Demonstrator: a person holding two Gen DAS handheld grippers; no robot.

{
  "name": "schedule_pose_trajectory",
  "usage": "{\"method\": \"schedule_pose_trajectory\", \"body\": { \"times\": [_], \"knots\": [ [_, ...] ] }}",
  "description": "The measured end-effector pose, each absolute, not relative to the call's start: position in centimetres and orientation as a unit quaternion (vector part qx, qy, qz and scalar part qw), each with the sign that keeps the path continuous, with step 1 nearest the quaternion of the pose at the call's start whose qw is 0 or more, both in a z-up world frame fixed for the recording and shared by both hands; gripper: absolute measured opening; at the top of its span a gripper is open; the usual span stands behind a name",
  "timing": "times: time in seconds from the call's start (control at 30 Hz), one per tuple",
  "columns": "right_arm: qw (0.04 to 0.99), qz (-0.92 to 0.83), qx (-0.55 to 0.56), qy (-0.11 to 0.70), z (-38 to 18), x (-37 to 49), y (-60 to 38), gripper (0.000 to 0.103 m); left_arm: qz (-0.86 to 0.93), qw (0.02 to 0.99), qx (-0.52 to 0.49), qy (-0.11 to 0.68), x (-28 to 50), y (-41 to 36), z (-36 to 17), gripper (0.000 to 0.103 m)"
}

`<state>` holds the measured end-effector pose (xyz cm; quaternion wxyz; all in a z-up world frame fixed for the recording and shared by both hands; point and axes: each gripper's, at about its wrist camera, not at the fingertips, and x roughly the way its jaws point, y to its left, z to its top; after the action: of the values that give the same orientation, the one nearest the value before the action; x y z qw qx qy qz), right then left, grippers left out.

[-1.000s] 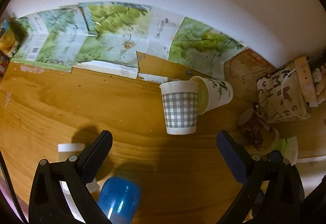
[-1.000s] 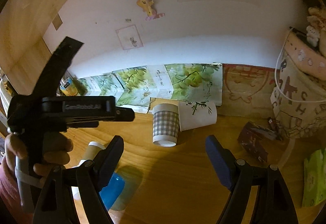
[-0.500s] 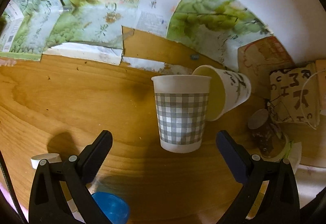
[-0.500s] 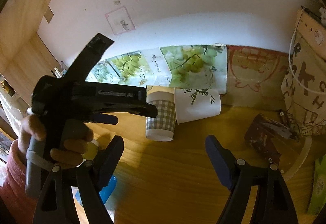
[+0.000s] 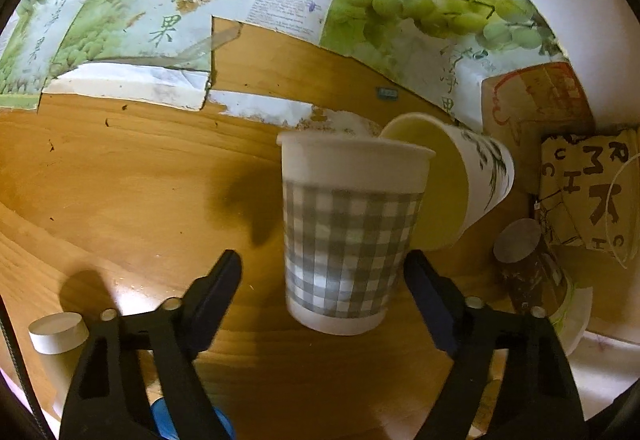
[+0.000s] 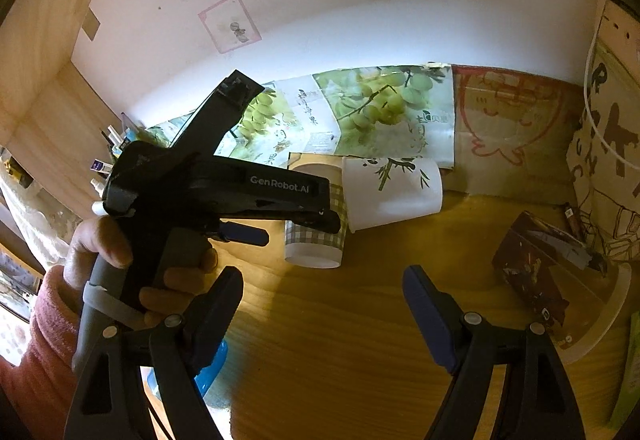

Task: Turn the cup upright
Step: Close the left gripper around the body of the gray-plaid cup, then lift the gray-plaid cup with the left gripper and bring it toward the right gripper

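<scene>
A grey-checked paper cup [image 5: 344, 240] stands upright on the wooden table [image 5: 140, 176]. A white paper cup with a bamboo print [image 5: 452, 180] lies on its side right behind it, mouth toward the checked cup and touching it. My left gripper [image 5: 322, 272] is open, its fingers either side of the checked cup's lower half, the right pad close to its wall. In the right wrist view the left gripper's body [image 6: 224, 192] partly hides the checked cup [image 6: 316, 240]; the lying cup [image 6: 394, 192] is plain to see. My right gripper [image 6: 322, 296] is open and empty, well short of both cups.
Grape-print cardboard [image 5: 200, 0] leans on the back wall. A patterned bag [image 5: 588, 192] and a dark carton on a plate [image 5: 532, 272] stand at the right. A white-capped bottle [image 5: 60, 332] and a blue object [image 6: 208, 364] lie near the left front.
My left gripper has moved forward until its open fingers flank the checked cup. The right gripper has edged a little closer and stays open.
</scene>
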<state>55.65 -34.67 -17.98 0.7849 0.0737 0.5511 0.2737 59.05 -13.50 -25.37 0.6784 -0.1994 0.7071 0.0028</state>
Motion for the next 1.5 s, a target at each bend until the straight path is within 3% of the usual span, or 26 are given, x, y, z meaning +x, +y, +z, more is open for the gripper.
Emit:
{"method": "schedule_pose_trajectory", "body": {
  "times": [0.1,0.2,0.73,1.5],
  "knots": [
    [0.778,0.275,0.085,0.559,-18.4,55.9,-35.0,0.083,0.009,0.678,-0.192,0.709,59.0,-13.7,-25.6,0.080],
    [0.771,0.273,0.099,0.566,-18.8,56.2,-35.3,0.083,0.006,0.672,-0.193,0.715,58.9,-13.6,-25.9,0.070],
    [0.751,0.256,0.140,0.592,-19.5,56.5,-36.4,0.083,0.015,0.684,-0.155,0.712,58.2,-13.6,-24.5,0.069],
    [0.720,0.248,0.180,0.623,-16.2,53.6,-36.6,0.083,-0.007,0.731,-0.135,0.669,50.0,-12.9,-15.4,0.068]
  ]
}}
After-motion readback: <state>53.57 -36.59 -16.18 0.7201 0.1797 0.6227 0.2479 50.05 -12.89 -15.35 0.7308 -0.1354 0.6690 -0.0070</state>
